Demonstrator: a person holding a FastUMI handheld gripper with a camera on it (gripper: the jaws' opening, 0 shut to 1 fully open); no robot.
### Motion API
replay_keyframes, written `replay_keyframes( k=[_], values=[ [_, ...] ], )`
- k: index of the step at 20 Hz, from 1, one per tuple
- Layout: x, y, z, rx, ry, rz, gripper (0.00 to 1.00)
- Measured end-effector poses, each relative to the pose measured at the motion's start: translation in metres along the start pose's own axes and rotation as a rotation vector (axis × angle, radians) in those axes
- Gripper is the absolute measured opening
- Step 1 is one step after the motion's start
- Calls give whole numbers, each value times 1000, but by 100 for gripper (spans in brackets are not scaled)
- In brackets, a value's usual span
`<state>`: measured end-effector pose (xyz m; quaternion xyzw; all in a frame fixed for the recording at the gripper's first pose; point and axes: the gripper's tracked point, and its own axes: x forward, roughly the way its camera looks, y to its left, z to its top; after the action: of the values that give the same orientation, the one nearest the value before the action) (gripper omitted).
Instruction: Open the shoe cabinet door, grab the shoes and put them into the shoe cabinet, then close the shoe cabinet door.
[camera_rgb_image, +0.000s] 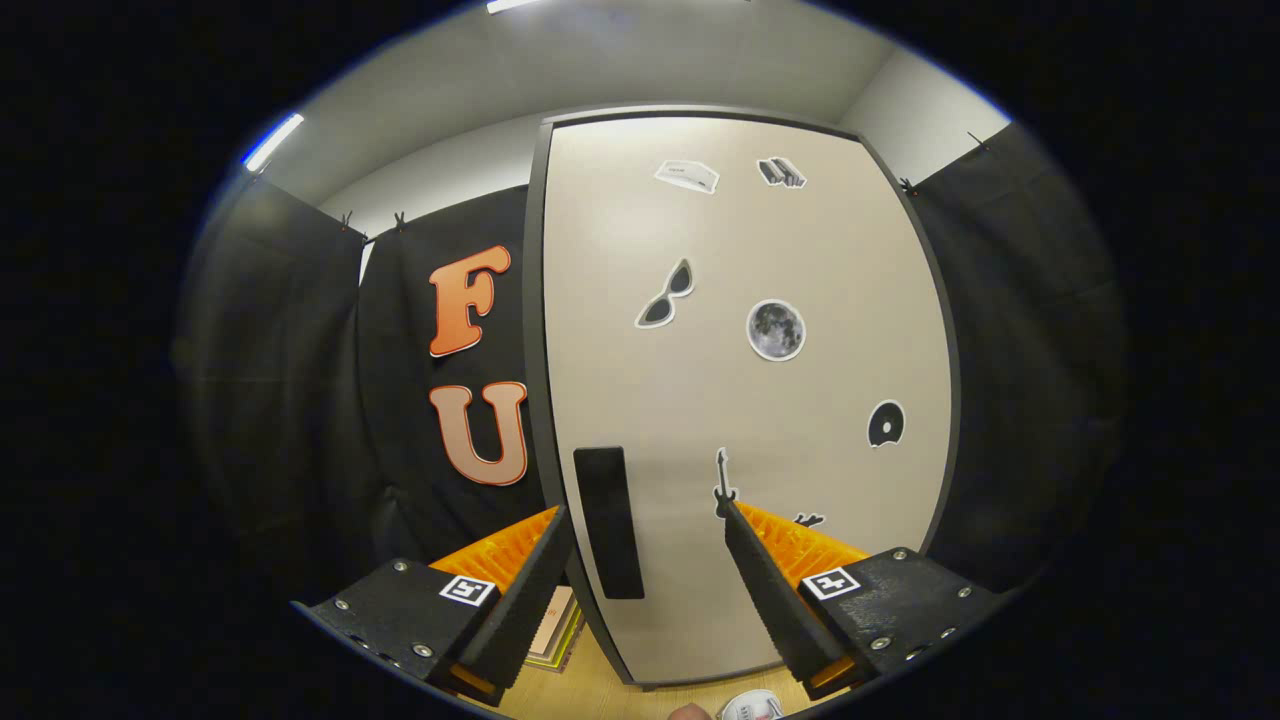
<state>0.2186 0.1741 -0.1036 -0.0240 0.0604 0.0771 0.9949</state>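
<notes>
Shut cabinet ahead of the spread claw

The tall beige shoe cabinet door (740, 400) fills centre frame; its black rectangular handle (608, 520) sits lower left, between the claw (645, 520) fingers.

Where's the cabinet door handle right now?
In the gripper view, the handle sits low on the door's left edge, between the open fingers, nearer the left one.

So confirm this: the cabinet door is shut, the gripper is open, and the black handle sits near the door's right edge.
One thing is wrong: the gripper view shows the handle near the left edge of the door, not the right. The rest holds: the door is shut and the gripper is open, its fingers spread either side of the handle.
</notes>
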Motion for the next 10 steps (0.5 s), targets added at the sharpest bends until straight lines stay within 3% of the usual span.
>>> replay_keyframes(
  k=[10],
  values=[
    [45,9,-31,8,56,18,83]
  ],
)
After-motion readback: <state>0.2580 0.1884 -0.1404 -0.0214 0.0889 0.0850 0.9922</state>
